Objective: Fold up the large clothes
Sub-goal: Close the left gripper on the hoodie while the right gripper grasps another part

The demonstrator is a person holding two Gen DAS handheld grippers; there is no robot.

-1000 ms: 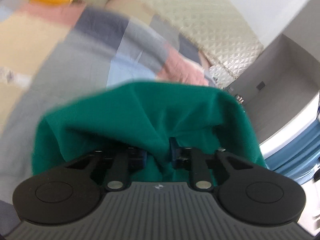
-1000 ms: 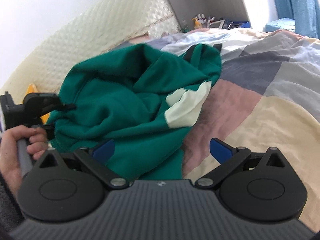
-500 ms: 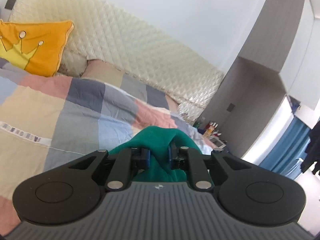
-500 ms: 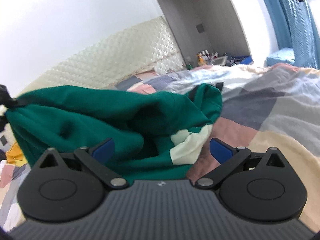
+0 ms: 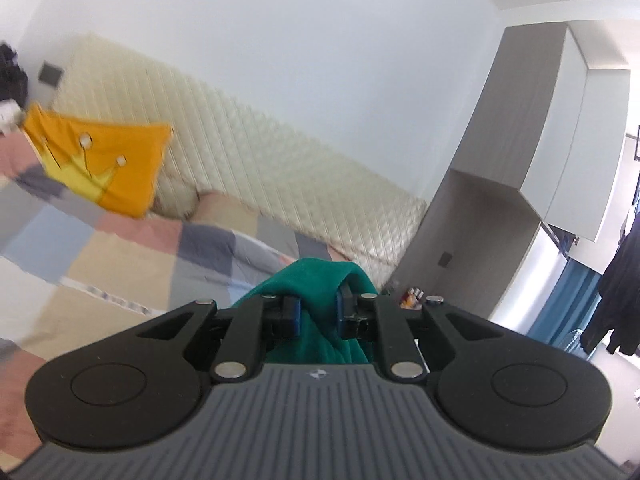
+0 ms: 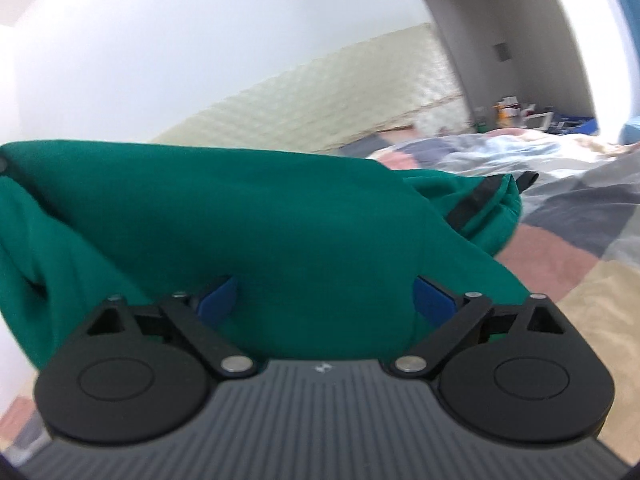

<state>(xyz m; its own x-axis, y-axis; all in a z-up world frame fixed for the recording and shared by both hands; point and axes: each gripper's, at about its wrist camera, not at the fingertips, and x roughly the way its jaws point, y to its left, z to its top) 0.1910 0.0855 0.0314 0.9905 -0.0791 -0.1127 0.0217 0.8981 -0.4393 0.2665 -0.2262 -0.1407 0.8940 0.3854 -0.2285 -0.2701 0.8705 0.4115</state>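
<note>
— Where was the green garment [image 6: 256,216] when you looked?

— Held up off the patchwork bedspread [image 5: 120,256], stretched out sideways like a banner. One end ran off to the side and the other sagged down onto the covers, where a black strap [image 6: 476,200] on it showed.

— And the left gripper [image 5: 318,314]?

— Clamped tight on a bunched fold of the green cloth; the blue pads [image 5: 295,314] were squeezing it from both sides, with fabric spilling out above and below them.

— The right one?

— The right gripper [image 6: 326,300] had its jaws wide apart but closing in. The cloth hung right in front of them, filling the space between the blue pads [image 6: 218,300] (I couldn't tell whether either pad was actually touching it, things were a bit blurred). It wasn't pinching anything.

— What else was about?

— A quilted cream headboard [image 5: 280,176] along the wall, an orange cushion [image 5: 100,160] with a yellow crown on it leaning against that, a tall grey wardrobe [image 5: 532,128], and blue curtains [image 5: 568,304] by the bright window.
</note>
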